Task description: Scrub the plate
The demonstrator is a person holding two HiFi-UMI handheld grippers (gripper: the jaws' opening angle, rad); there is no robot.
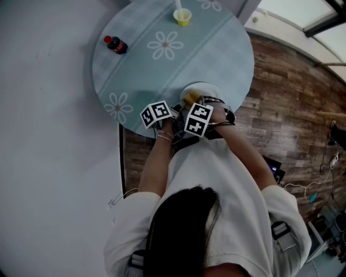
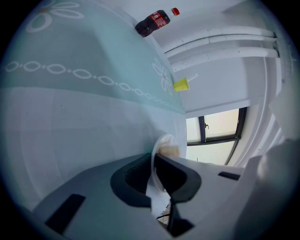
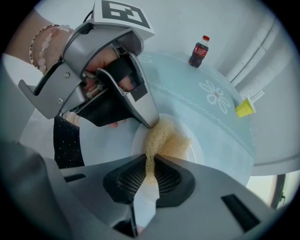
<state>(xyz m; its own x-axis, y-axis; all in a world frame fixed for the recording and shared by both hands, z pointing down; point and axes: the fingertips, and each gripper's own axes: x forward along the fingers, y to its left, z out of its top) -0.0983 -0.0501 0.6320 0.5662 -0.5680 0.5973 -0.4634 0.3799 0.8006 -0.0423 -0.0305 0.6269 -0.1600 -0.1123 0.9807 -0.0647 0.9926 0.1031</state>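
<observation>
Atop white plate [image 3: 199, 151], tan sponge [image 3: 164, 138].

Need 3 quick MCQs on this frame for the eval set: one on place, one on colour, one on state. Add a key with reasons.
1. Where on the table does the plate lie?
A) at the centre
B) at the edge nearest the person
C) at the far edge

2. What colour is the cup?
A) yellow
B) red
C) black

3. What does the right gripper hold?
A) nothing, jaws wide apart
B) the plate's rim
C) a tan sponge

Key:
1 B: the head view shows the plate at the near edge, by the person's hands.
2 A: the cup is yellow in every view.
3 C: the right gripper view shows its jaws pinching the sponge over the plate, while the left gripper clamps the rim.
</observation>
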